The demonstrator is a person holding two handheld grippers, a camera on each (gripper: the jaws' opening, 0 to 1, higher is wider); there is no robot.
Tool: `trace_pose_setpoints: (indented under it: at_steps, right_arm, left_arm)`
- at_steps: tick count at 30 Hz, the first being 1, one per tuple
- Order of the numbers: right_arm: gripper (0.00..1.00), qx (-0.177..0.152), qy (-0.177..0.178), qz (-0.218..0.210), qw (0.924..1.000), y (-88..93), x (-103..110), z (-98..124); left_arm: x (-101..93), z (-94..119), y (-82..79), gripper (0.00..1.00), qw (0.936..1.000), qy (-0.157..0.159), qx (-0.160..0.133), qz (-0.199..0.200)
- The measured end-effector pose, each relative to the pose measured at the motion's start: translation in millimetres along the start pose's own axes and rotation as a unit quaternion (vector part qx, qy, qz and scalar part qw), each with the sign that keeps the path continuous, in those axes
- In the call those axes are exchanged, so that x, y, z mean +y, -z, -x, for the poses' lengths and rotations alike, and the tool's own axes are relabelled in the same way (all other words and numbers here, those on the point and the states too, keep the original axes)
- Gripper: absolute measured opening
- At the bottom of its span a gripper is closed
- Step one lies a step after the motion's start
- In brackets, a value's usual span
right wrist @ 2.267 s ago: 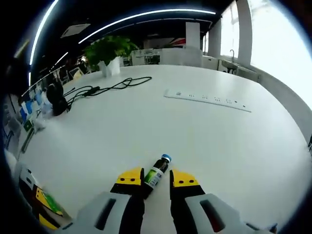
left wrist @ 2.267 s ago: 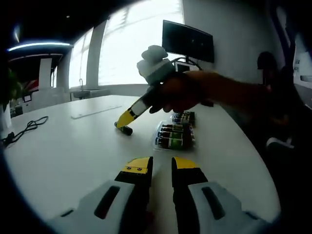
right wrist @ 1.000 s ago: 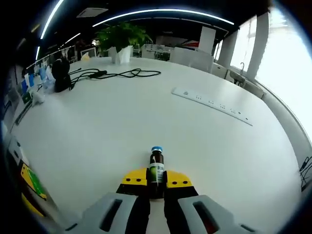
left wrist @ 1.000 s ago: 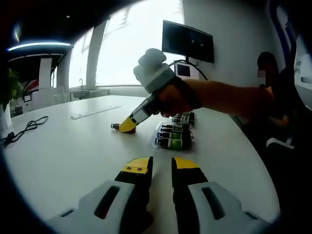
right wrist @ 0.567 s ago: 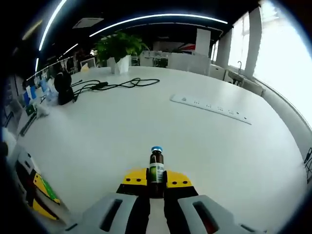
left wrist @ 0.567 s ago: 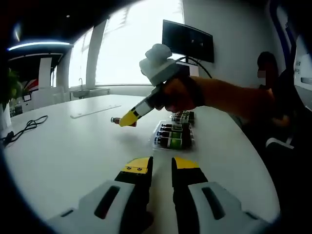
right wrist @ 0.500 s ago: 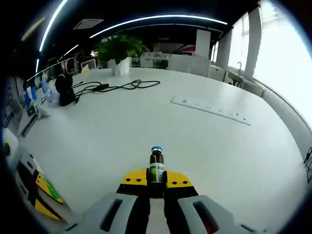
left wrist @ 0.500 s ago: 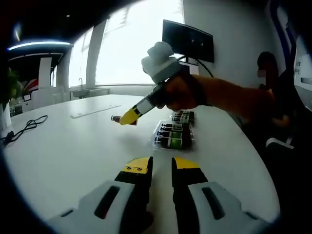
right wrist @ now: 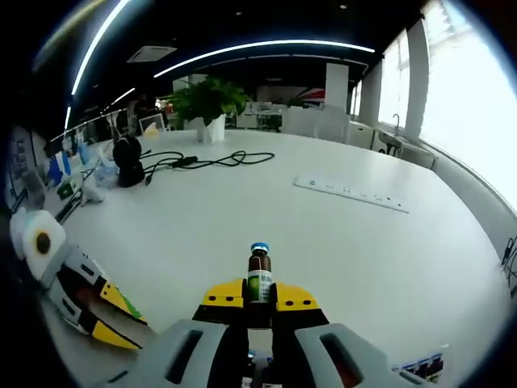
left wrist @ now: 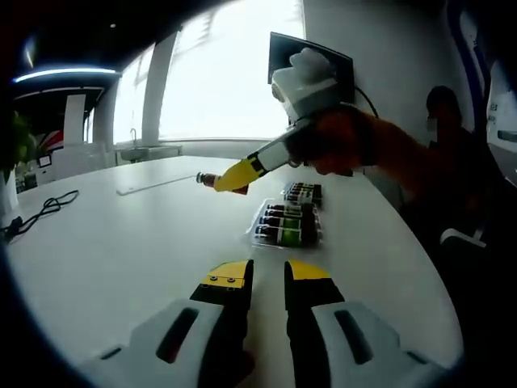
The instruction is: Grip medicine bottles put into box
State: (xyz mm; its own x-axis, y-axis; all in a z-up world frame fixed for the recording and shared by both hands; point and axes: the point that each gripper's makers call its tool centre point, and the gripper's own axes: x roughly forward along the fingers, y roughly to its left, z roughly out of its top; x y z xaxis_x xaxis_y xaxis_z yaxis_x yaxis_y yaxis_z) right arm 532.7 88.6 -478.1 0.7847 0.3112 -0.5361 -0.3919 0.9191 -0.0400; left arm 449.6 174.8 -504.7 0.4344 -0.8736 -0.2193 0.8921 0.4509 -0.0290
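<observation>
Closest up in the left gripper view, the left gripper [left wrist: 267, 275] sits low over the round white table [left wrist: 121, 250], yellow-tipped jaws slightly apart, nothing between them. Just past it is the clear plastic box [left wrist: 287, 224] holding several small brown bottles. Further out, the right gripper [left wrist: 230, 177] is up in the air, clamped on a small brown medicine bottle with a blue cap [right wrist: 258, 279], above the table beside the box.
</observation>
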Motion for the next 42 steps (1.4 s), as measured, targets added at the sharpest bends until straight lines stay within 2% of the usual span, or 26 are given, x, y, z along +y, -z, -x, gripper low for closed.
trace_pose_setpoints:
  at_steps: [15, 23, 42]
  right_arm:
    - [0.06, 0.003, -0.008, -0.026, 0.9996, 30.8, 30, 36]
    - [0.06, 0.014, -0.016, -0.039, 0.9990, 49.2, 45, 42]
    - [0.07, 0.033, -0.014, -0.075, 0.9966, 60.6, 62, 44]
  left_arm:
    - [-0.4, -1, 0.8, 0.10, 1.0000, 0.001, 0.001, 0.001]
    - [-1.1, 0, 0.1, 0.10, 1.0000, 0.003, 0.000, 0.002]
    - [-0.9, 0, 0.2, 0.10, 1.0000, 0.004, 0.001, 0.002]
